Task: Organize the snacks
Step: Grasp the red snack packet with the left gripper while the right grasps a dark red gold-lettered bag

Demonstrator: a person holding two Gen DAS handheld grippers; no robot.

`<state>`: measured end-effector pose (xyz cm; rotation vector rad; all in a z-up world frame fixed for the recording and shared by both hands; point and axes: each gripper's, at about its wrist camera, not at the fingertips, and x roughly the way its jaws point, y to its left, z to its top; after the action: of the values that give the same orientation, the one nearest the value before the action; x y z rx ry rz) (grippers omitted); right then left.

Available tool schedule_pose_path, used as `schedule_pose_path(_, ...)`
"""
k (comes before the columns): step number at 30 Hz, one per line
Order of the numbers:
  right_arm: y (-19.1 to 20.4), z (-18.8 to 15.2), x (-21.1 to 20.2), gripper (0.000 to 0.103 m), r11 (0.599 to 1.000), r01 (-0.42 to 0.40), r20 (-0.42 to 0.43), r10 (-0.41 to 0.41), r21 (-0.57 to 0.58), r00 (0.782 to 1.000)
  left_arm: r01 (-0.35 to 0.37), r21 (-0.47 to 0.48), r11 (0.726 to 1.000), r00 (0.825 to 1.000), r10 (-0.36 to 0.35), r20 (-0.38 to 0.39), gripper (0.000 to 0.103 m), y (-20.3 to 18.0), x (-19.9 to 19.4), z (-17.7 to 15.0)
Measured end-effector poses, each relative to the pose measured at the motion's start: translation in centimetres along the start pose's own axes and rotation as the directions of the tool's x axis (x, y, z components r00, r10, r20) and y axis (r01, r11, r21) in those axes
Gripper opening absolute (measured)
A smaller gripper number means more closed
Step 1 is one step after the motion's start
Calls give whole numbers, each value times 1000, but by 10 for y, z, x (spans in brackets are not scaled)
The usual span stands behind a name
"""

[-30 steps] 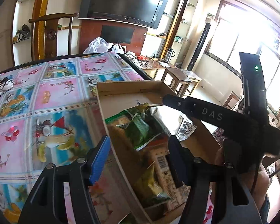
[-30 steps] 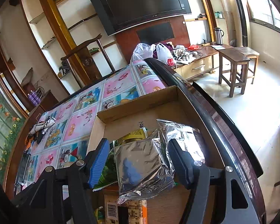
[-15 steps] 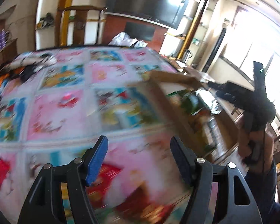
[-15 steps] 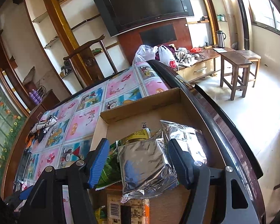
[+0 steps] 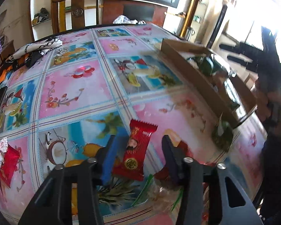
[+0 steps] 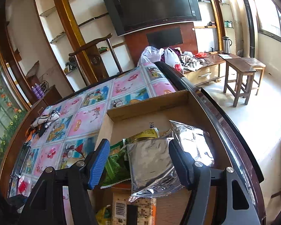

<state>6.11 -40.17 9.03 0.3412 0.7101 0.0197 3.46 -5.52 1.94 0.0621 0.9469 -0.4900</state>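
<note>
the left gripper (image 5: pixel 138 154) is the one that counts here, spread wide and holding nothing, with the red snack packet (image 5: pixel 135 151) lying flat on the worktop (image 5: pixel 75 86) right between its fingers. the packet's long axis runs roughly along the fingers, tilted a bit to the right, so closing would pinch it across its narrow width. it's a glossy crinkly wrapper with a serrated top edge, thin and probably slippery. the cardboard box (image 5: pixel 189 63) sits well off to the right and further away. the right gripper (image 6: pixel 138 161) hangs over that box, also spread and empty, above a silver foil pouch (image 6: pixel 149 165), which is shiny and wrinkled. another red packet (image 5: pixel 6 162) lies at the far left.
</note>
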Motion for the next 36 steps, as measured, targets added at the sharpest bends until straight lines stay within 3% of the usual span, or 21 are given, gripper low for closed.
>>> schedule_pose_path(2, 7, -2, -4, 69, 999, -31, 6, 31, -17, 1000, -16, -2, 1000, 1000, 16, -14, 32, 5, 4, -1)
schedule_pose_path(6, 40, -12, -12, 69, 982, -137, -10, 137, -134, 991, -58, -45, 997, 998, 59, 2, 22, 16, 4, 0)
schedule_pose_path(8, 63, -22, -16, 69, 942, -268, -68, 259, -204, 963, -116, -48, 992, 993, 117, 14, 21, 19, 4, 1)
schedule_pose_path(11, 98, -43, -17, 70, 833, -451, -226, 395, -320, 890, -158, -65, 985, 987, 160, 25, 21, 24, 5, 2)
schedule_pose_path(15, 147, -93, -21, 70, 642, -591, -441, 404, -489, 802, -195, -50, 980, 980, 197, 35, 21, 23, 6, 2)
schedule_pose_path(17, 161, -118, -22, 70, 573, -607, -497, 360, -551, 790, -201, -45, 979, 978, 203, 38, 21, 23, 6, 2)
schedule_pose_path(20, 172, -145, -20, 70, 505, -631, -566, 299, -589, 768, -204, -43, 978, 978, 206, 41, 21, 22, 7, 1)
schedule_pose_path(27, 173, -157, 1, 69, 556, -575, -561, 219, -601, 799, -207, -38, 978, 977, 209, 42, 21, 21, 7, 1)
schedule_pose_path(29, 174, -156, 6, 60, 569, -564, -557, 212, -598, 803, -206, -39, 978, 977, 208, 42, 21, 21, 7, 1)
schedule_pose_path(31, 178, -158, 9, 43, 574, -539, -537, 193, -617, 821, -207, -40, 978, 977, 209, 43, 21, 21, 7, 1)
schedule_pose_path(36, 176, -144, 3, 39, 601, -514, -484, 230, -612, 844, -197, -72, 978, 978, 202, 61, 19, 25, 2, 2)
